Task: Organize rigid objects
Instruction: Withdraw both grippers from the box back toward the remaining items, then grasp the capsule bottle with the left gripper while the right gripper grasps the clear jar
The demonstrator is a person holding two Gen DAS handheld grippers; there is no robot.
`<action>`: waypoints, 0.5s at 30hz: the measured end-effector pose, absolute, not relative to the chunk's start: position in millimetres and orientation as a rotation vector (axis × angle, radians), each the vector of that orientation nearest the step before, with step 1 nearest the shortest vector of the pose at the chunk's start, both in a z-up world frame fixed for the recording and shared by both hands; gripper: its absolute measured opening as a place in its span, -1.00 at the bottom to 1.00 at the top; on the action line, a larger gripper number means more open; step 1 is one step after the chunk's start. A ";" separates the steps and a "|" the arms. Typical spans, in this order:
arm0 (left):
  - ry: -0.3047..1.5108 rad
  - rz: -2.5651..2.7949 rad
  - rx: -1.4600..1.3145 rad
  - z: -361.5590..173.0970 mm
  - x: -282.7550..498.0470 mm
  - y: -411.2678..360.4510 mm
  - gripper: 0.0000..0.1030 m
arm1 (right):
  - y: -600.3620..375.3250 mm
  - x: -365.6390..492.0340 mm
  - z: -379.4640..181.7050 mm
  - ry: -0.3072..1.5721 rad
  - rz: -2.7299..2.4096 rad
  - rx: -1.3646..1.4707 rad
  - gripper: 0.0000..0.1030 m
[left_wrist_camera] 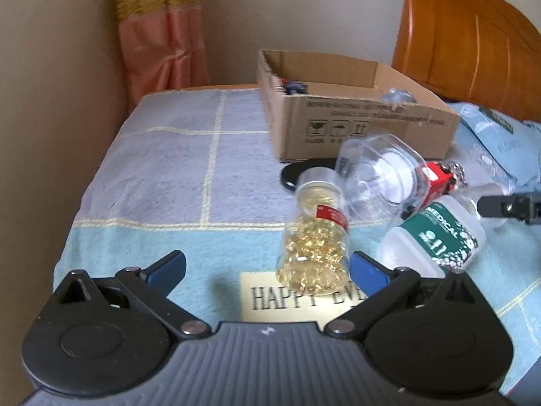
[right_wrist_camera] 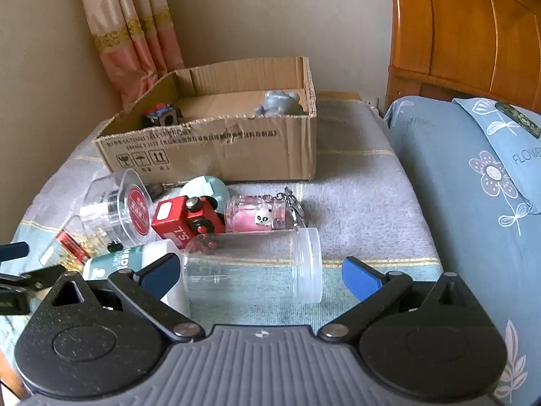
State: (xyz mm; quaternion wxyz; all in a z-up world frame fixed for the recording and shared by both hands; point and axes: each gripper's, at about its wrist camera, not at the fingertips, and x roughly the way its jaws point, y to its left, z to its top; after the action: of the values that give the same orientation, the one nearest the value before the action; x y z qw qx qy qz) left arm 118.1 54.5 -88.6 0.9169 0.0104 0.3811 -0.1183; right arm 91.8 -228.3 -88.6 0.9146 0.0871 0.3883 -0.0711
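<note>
Plainly, the risk lay in the crowding: the loose things sat in a tight heap on the blanket (right_wrist_camera: 355, 203) in front of the cardboard box (right_wrist_camera: 216, 150), touching one another, and most were round and lying on their sides. A jaw closing on the capsule bottle (left_wrist_camera: 316, 237) could have nudged the green-labelled medical bottle (left_wrist_camera: 436, 233) just beside it or set the big clear jar (left_wrist_camera: 378, 179) behind it rolling toward the blanket's edge. The empty clear tube (right_wrist_camera: 253, 264) looked slick and light, so I judged it could squirt out of a pinch.

The left gripper (left_wrist_camera: 267, 267) was held low and level, its fingers spread wide, with the capsule bottle's base between the tips but apparently untouched. The right gripper (right_wrist_camera: 260, 270) was likewise spread and empty, aimed at the clear tube, which lay crosswise between its tips. The red toy truck (right_wrist_camera: 186, 218) and pink keychain jar (right_wrist_camera: 260, 218) lay between the tube and the box.
</note>
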 end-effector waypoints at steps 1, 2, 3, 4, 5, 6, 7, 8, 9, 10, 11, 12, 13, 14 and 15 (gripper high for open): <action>0.785 -0.239 0.012 -87.9 118.6 57.4 0.99 | -227.6 93.4 -89.7 0.804 -0.145 0.178 1.00; 0.783 -0.235 0.006 -87.4 118.8 60.5 0.99 | -226.5 95.3 -91.0 0.808 -0.140 0.178 1.00; 0.781 -0.230 0.001 -87.2 119.1 63.7 0.99 | -225.6 96.7 -92.2 0.813 -0.137 0.178 1.00; 0.780 -0.223 -0.005 -87.2 120.3 66.3 0.99 | -224.3 98.2 -93.7 0.818 -0.139 0.172 1.00; 0.779 -0.213 -0.011 -87.2 121.5 69.1 0.99 | -223.2 99.8 -95.2 0.824 -0.143 0.164 1.00; 0.778 -0.204 -0.016 -87.8 122.7 71.0 0.99 | -222.2 101.2 -96.8 0.831 -0.147 0.153 1.00; 0.779 -0.195 -0.019 -87.8 124.8 72.6 0.99 | -221.9 102.0 -98.2 0.836 -0.152 0.144 1.00; 0.782 -0.182 -0.017 -88.2 126.8 74.4 0.99 | -221.7 102.1 -99.7 0.841 -0.156 0.134 1.00; 0.784 -0.172 -0.014 -88.5 128.6 76.2 0.99 | -222.3 101.4 -100.6 0.843 -0.158 0.131 1.00; 0.785 -0.166 -0.010 -88.8 130.4 77.3 0.99 | -223.6 100.6 -101.7 0.846 -0.162 0.131 1.00; 0.786 -0.162 -0.007 -89.3 132.1 78.8 0.99 | -225.2 100.0 -102.5 0.850 -0.167 0.131 1.00; 0.787 -0.158 -0.003 -89.5 134.1 80.3 0.99 | -227.4 98.9 -103.5 0.854 -0.175 0.131 1.00; 0.786 -0.154 0.001 -89.5 136.3 81.5 0.99 | -229.4 97.9 -104.7 0.860 -0.184 0.129 1.00; 0.785 -0.151 0.006 -89.7 138.7 82.9 0.99 | -231.9 96.8 -106.5 0.867 -0.195 0.126 1.00; 0.783 -0.143 0.014 -89.3 141.4 84.0 0.99 | -234.2 96.1 -108.5 0.873 -0.204 0.124 1.00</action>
State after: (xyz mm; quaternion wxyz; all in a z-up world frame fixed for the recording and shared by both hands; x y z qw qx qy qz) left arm 141.4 84.0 -89.3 0.9218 0.0068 0.3813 -0.0695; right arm 96.1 -234.2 -108.5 0.8993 0.0601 0.4218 -0.0985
